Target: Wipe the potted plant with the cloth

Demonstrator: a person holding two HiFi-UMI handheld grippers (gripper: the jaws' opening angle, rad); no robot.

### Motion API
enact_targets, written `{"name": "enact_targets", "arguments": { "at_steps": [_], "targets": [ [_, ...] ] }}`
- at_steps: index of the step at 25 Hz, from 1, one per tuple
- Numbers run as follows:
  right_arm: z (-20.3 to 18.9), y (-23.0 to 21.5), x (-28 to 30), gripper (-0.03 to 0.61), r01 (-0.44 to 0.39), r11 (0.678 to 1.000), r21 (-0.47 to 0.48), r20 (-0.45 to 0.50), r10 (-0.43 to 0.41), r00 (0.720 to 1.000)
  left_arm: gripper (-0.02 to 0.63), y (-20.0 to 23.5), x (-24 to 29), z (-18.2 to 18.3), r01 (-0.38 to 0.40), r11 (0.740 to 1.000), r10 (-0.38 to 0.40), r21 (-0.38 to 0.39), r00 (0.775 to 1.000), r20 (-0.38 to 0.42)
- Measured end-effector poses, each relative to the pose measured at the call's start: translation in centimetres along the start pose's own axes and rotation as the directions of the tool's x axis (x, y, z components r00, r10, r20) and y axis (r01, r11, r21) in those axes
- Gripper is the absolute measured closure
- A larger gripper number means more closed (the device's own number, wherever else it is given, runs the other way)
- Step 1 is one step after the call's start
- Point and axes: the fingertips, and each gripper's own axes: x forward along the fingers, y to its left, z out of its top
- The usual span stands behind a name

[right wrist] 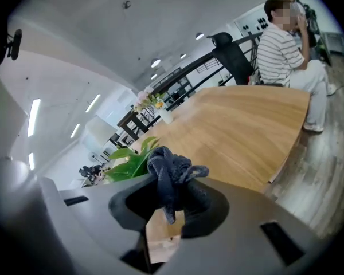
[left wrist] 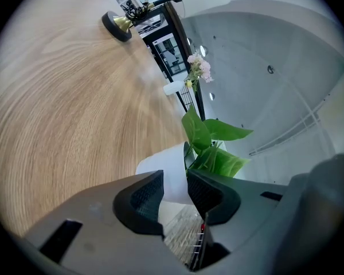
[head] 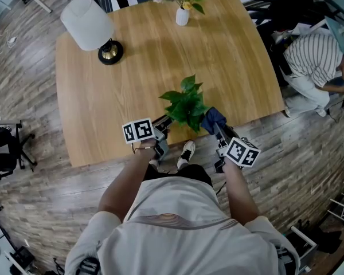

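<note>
The potted plant (head: 186, 103), green leaves in a white pot (left wrist: 173, 173), stands near the front edge of the wooden table (head: 103, 102). My left gripper (head: 165, 122) reaches it from the left. In the left gripper view its jaws sit against the pot's side and rim, with leaves (left wrist: 209, 139) rising beyond. My right gripper (head: 217, 126) is just right of the plant, shut on a bunched dark blue cloth (head: 212, 118). In the right gripper view the cloth (right wrist: 171, 173) sticks out above the jaws, close to the leaves (right wrist: 128, 159).
A lamp with a white shade (head: 87, 20) stands at the table's far left. A small white vase of pink flowers (head: 182, 13) is at the far edge. A person in a striped shirt (head: 312, 56) sits at the right. A black chair (head: 6, 145) is on the left.
</note>
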Motion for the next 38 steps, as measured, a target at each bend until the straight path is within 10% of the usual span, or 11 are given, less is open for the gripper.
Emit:
{"name": "enact_targets", "arguments": {
  "at_steps": [3,6,10,19,28,34,38],
  "targets": [
    [2.4,1.6,-2.1,0.440,-0.002,0.997,-0.083,0.104,0.011,0.995,0.484,-0.1,0.1,-0.1,-0.003,1.000,0.003,0.009,1.000,-0.006],
    [4.5,7.2,-3.7,0.440,-0.186,0.962,-0.198,0.179,0.222,0.958,0.486,0.0,0.1,0.1,-0.004,1.000,0.004,0.011,1.000,-0.007],
    [0.6,12.3,-1.8,0.440,-0.426,0.882,-0.201,0.000,0.435,0.900,0.486,0.0,0.1,0.0,0.002,1.000,-0.002,0.001,1.000,-0.006],
    [-6.5,4.8,1.4,0.439,-0.177,0.983,-0.041,-0.085,0.173,0.981,0.486,-0.1,0.2,-0.3,0.018,1.000,-0.018,-0.008,1.000,-0.013],
    [-5.1,-2.5,-1.7,0.440,0.084,0.993,0.084,-0.013,-0.083,0.996,0.486,-0.1,0.2,0.2,0.023,0.999,-0.022,0.047,1.000,-0.020],
    [1.7,-0.4,-4.4,0.440,0.118,0.987,-0.109,0.165,-0.099,0.981,0.485,-1.6,-3.5,4.5,-0.024,0.987,-0.001,0.157,0.988,0.157],
    [7.0,3.1,-6.0,0.440,0.154,0.951,-0.269,0.282,-0.075,0.956,0.486,-4.6,-7.6,8.7,-0.122,0.924,0.024,0.363,0.964,0.264]
  ]
}}
